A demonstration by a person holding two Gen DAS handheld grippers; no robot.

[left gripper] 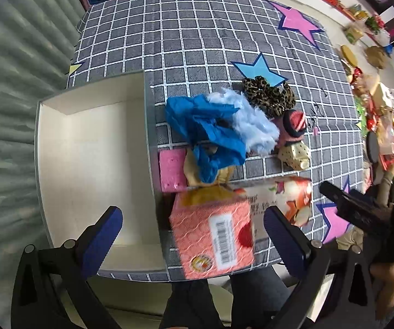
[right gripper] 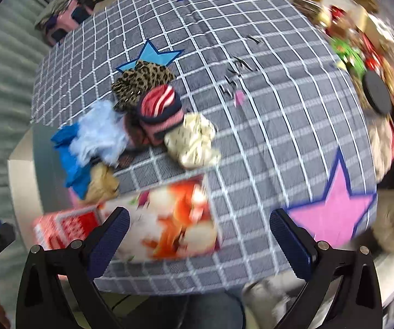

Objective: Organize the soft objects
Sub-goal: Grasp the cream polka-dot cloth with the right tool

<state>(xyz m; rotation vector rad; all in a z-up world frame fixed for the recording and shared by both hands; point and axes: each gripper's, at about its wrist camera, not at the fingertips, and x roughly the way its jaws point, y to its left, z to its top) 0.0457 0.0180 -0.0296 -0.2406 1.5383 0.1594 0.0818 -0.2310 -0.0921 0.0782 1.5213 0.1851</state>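
A pile of soft things lies on the checked tablecloth: blue cloth (left gripper: 210,131), pale blue fluffy piece (left gripper: 254,126), leopard-print scrunchie (left gripper: 271,96), red striped sock roll (left gripper: 295,124), cream dotted cloth (left gripper: 295,155), pink sponge (left gripper: 170,170), yellow cloth (left gripper: 194,172). A pink tissue pack (left gripper: 213,235) lies nearest, between my left gripper's fingers. The white box (left gripper: 92,164) stands to the left, empty. My left gripper (left gripper: 194,233) is open above the pack and box edge. My right gripper (right gripper: 199,235) is open above the tissue pack (right gripper: 169,219); the pile (right gripper: 147,120) lies beyond.
Star patches mark the cloth (left gripper: 298,22). Cluttered goods and packets lie on the floor at the right (left gripper: 375,104). A curtain hangs at the left (left gripper: 10,82). The right gripper's body shows at the right edge of the left wrist view (left gripper: 366,213).
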